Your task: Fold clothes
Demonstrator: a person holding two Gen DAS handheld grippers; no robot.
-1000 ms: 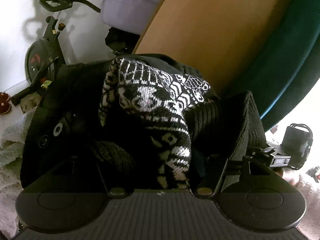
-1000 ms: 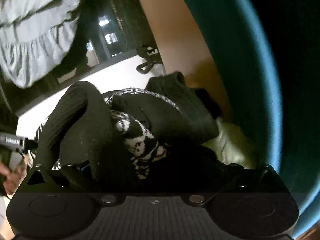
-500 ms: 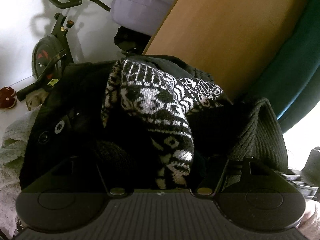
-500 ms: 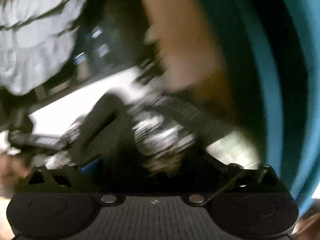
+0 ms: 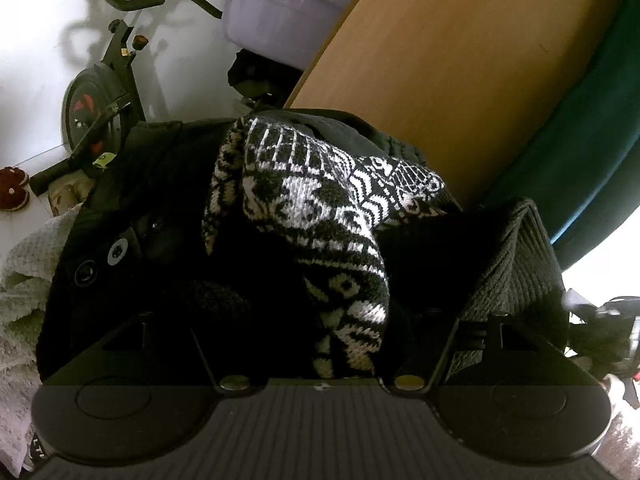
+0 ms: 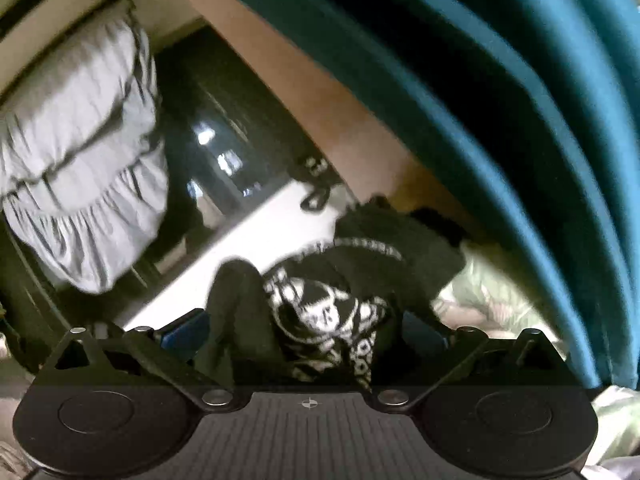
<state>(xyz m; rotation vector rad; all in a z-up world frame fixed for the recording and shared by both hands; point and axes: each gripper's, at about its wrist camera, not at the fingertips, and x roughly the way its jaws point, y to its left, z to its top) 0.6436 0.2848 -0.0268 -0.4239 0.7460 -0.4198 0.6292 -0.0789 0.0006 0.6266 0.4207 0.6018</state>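
A black-and-white patterned knit sweater (image 5: 320, 208) lies bunched up between the fingers of my left gripper (image 5: 324, 320), which is shut on it; dark cloth hides the fingertips. The sweater's black ribbed hem (image 5: 516, 264) stands up in a peak at the right. In the right wrist view the same sweater (image 6: 324, 312) hangs bunched in my right gripper (image 6: 308, 336), shut on it, with a blue pad (image 6: 184, 330) showing at the left. The right gripper (image 5: 600, 320) also appears as a blur at the right edge of the left wrist view.
A black jacket with snaps (image 5: 100, 248) lies on a cream knit blanket (image 5: 24, 280). Behind stand an exercise bike (image 5: 96, 100), a lilac basin (image 5: 276, 16), a wooden board (image 5: 460, 72) and a teal curtain (image 6: 500, 100). A grey ruffled garment (image 6: 80, 184) hangs at the left; pale green cloth (image 6: 488, 292) lies by the curtain.
The right gripper has swung quickly, tilting its view up toward the curtain, with the sweater still in its fingers. The left gripper has shifted only slightly, and the ribbed hem has been pulled rightward.
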